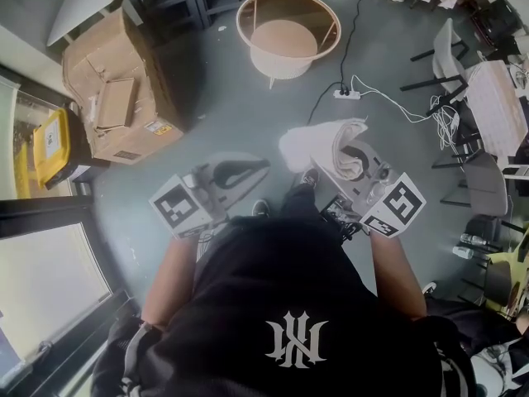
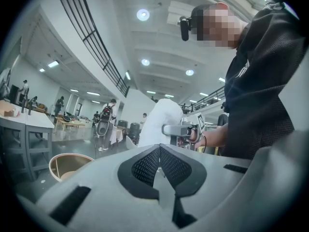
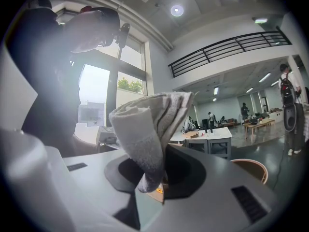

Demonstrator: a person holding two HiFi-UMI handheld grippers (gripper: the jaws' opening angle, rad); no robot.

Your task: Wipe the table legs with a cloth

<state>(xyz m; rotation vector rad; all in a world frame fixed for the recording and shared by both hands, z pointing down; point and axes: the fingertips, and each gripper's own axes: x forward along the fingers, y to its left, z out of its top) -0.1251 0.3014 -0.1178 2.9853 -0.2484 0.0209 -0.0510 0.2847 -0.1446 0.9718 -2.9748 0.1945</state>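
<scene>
Grey floor (image 1: 223, 114) spreads ahead of the left gripper (image 1: 252, 170), with cardboard boxes (image 1: 116, 89) off to its left and a bright window (image 1: 45, 284) further left. Just beyond the right gripper (image 1: 351, 162) lies a white power strip (image 1: 347, 94); round ceiling lights (image 2: 142, 14) glow overhead
</scene>
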